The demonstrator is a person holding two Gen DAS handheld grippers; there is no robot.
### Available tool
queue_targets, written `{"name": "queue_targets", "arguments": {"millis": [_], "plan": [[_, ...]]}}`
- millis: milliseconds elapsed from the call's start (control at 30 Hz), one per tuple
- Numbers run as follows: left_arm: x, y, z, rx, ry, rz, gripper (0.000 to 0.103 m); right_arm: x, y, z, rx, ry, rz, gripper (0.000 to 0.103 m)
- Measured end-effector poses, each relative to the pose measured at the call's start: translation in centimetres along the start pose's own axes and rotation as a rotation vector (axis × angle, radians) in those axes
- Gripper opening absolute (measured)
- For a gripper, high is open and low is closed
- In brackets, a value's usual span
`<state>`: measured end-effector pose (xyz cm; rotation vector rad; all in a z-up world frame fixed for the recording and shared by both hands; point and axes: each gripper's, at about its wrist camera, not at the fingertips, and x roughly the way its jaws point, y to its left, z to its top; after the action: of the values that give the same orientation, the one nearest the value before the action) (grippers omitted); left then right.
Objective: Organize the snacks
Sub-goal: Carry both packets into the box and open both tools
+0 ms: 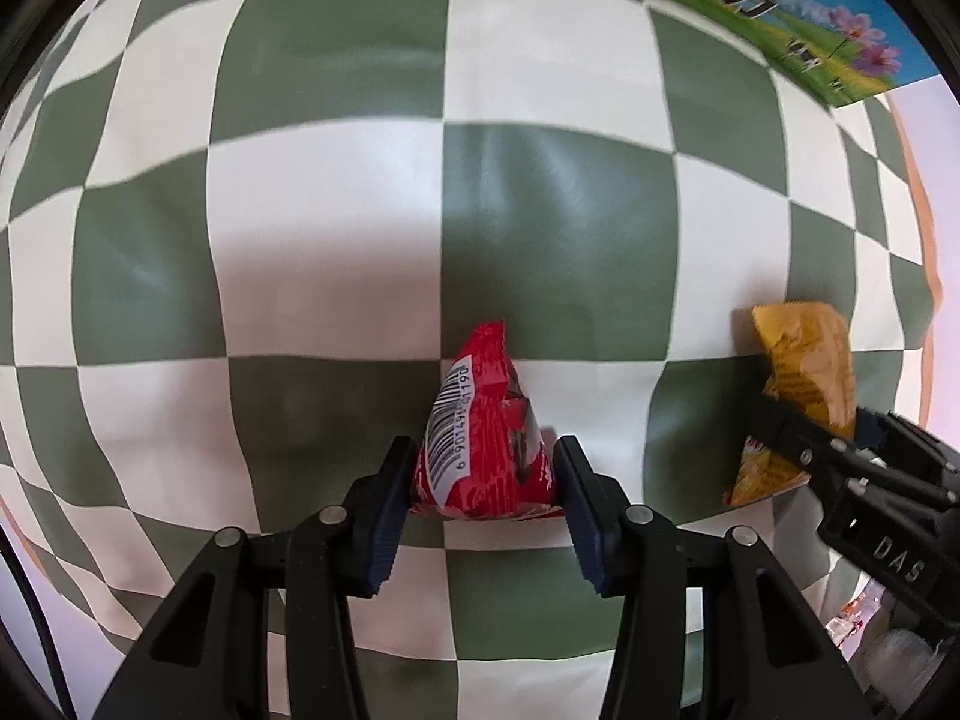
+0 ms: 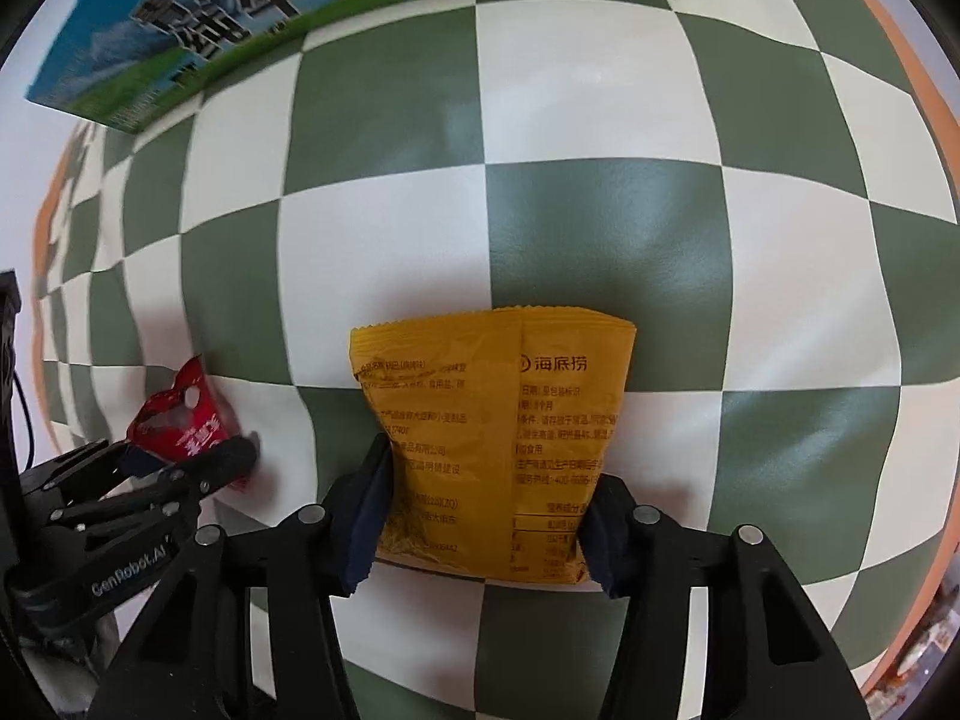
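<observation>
Snacks: yellow packet [image 2: 498, 438] and red packet [image 1: 483, 444], both over the green-and-white checked cloth [image 1: 540, 228], each pinched in a tong.

Milk carton [image 2: 240, 12] lies far, printed with cows and large Chinese characters. Yellow packet, right gripper [image 2: 483, 516] clamped across its lower half: light, crinkly, slippery film; marked 海底捞. Red packet, left gripper [image 1: 483, 492] closed on its puffed base: soft, crushable; barcode visible. Left tong reads "GenRobot.AI".
</observation>
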<state>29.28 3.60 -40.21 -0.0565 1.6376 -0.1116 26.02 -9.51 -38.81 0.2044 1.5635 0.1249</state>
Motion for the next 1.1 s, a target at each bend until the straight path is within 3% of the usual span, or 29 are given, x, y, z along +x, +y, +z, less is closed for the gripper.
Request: {"name": "queue_targets", "arguments": {"millis": [233,467,667,867,1000,1100], "plan": [[-3.9,-0.2,0.9,0.012,-0.045,-0.053,0.044,-4.2,1.0,0.7,0.003,-0.046,0.085,0.054],[-12.1,-1.1,2.8,0.074,-0.174,-0.133,0.044,-11.7,0.6,2.6,-0.02,-0.17,0.19,0.054],[-19.1,-1.7,8.7,0.118,-0.273,-0.193,0.044,-18.8,-0.5,8.6,-0.059,-0.297,0.249,0.054],[-20.8,-3.1,17.2,0.135,-0.337,-0.152,0.044,-22.2,0.5,17.6,-0.099,-0.403,0.188,0.054],[-20.8,-2.5,22.4,0.138,-0.33,-0.089,0.044,-21.3,-0.1,22.6,-0.092,-0.397,0.124,0.054],[-19.3,-1.8,25.4,0.133,-0.296,-0.052,0.044,-19.8,-1.4,24.7,-0.065,-0.345,0.104,0.054]]}}
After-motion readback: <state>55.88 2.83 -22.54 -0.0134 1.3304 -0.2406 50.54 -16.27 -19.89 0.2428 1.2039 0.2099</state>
